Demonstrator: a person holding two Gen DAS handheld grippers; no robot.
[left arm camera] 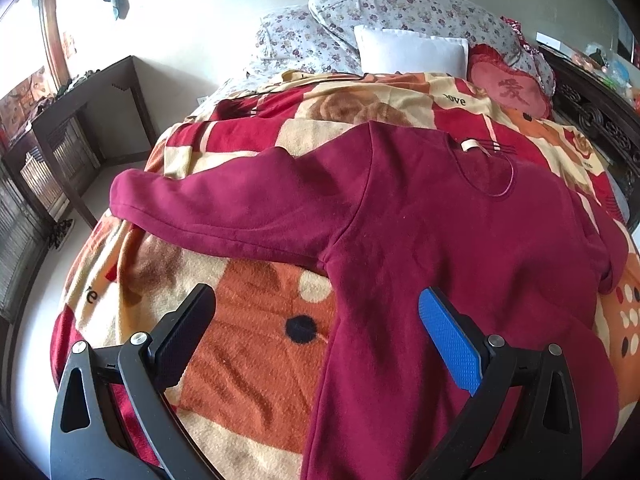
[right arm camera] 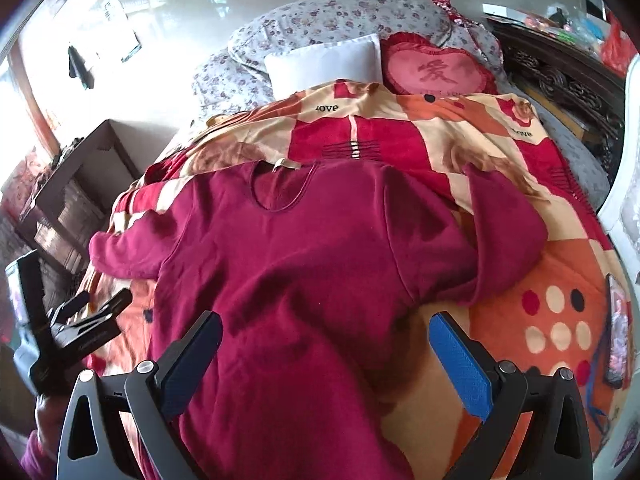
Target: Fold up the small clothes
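Note:
A maroon long-sleeved top (left arm camera: 460, 240) (right arm camera: 288, 264) lies flat on the patterned blanket, neck opening toward the pillows. Its left sleeve (left arm camera: 224, 204) stretches out to the left; its right sleeve (right arm camera: 504, 236) is bent back over the shoulder. My left gripper (left arm camera: 316, 312) hangs open above the top's left side edge, below the armpit, holding nothing. My right gripper (right arm camera: 326, 340) is open too, over the right side edge of the body. The left gripper (right arm camera: 96, 308) also shows at the left of the right wrist view, held by a hand.
The blanket (left arm camera: 248, 344) covers a bed with a white pillow (left arm camera: 412, 52), floral pillows (left arm camera: 404, 4) and a red heart cushion (right arm camera: 436, 68) at the head. A dark wooden desk (left arm camera: 80, 116) stands left of the bed. A carved dark headboard (right arm camera: 560, 80) runs along the right.

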